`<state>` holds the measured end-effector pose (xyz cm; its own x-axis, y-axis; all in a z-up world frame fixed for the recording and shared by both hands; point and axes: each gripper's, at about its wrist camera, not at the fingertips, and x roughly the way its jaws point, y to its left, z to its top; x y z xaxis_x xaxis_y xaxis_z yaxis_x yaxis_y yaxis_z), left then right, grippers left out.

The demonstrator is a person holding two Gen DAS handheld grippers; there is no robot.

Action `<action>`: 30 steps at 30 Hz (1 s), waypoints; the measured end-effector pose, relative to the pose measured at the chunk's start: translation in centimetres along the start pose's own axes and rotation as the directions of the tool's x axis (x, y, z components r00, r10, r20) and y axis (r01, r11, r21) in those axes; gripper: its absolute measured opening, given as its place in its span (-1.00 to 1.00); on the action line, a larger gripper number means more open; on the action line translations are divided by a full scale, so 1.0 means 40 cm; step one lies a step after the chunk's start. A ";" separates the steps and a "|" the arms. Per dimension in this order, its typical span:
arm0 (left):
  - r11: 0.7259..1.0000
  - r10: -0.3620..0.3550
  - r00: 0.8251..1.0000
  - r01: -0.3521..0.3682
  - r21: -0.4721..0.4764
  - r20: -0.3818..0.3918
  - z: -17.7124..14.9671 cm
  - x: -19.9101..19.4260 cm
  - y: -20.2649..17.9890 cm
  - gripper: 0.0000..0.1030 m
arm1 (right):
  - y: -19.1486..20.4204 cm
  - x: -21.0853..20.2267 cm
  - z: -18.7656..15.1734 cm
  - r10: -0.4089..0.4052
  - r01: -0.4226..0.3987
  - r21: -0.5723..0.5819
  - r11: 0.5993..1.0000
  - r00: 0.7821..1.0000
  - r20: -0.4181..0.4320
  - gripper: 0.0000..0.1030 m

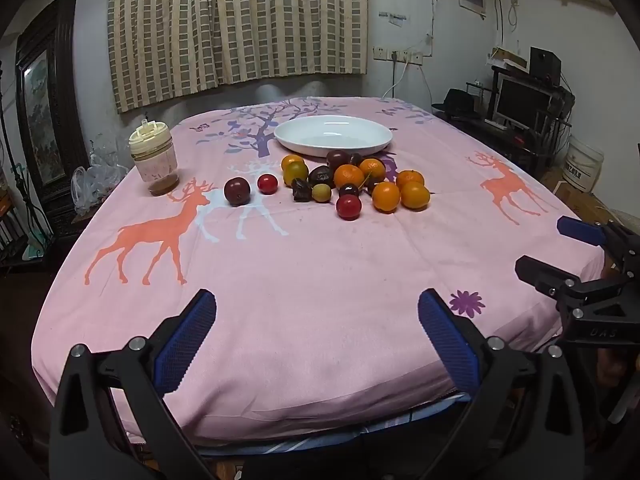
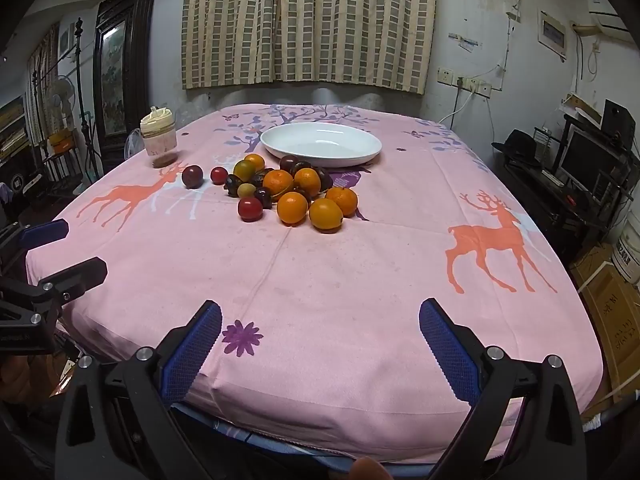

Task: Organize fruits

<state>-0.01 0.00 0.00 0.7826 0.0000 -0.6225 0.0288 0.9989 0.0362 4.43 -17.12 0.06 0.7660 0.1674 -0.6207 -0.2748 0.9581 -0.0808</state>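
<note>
**Kid:** What is your left hand's camera showing?

**Me:** My left gripper (image 1: 316,320) is waiting with its fingers wide apart, holding nothing. The fruits (image 1: 344,182) are sitting in a pile far ahead of it. The white plate (image 1: 332,136) is just behind them, with nothing in it.

**Kid:** And the right one?

**Me:** My right gripper (image 2: 320,324) is waiting too, fingers apart, nothing inside. The pile is ahead, a bit left. I think I am only starting. Next I am reaching forward for a near orange (image 2: 326,214), then closing gently.
</note>
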 end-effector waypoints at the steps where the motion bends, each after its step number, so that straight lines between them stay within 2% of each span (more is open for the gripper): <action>1: 1.000 0.000 1.000 0.000 0.000 0.000 0.000 -0.001 0.000 0.92 | 0.000 0.000 0.000 0.000 0.000 0.000 1.000 1.000 0.000 0.93; 30: 1.000 0.000 1.000 0.000 0.000 -0.001 -0.002 0.005 -0.001 0.92 | 0.005 0.002 -0.003 -0.002 0.002 -0.001 1.000 1.000 -0.002 0.93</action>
<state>0.10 -0.05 -0.17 0.7823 -0.0003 -0.6230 0.0290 0.9989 0.0360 4.37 -16.94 -0.08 0.7652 0.1648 -0.6223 -0.2735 0.9583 -0.0826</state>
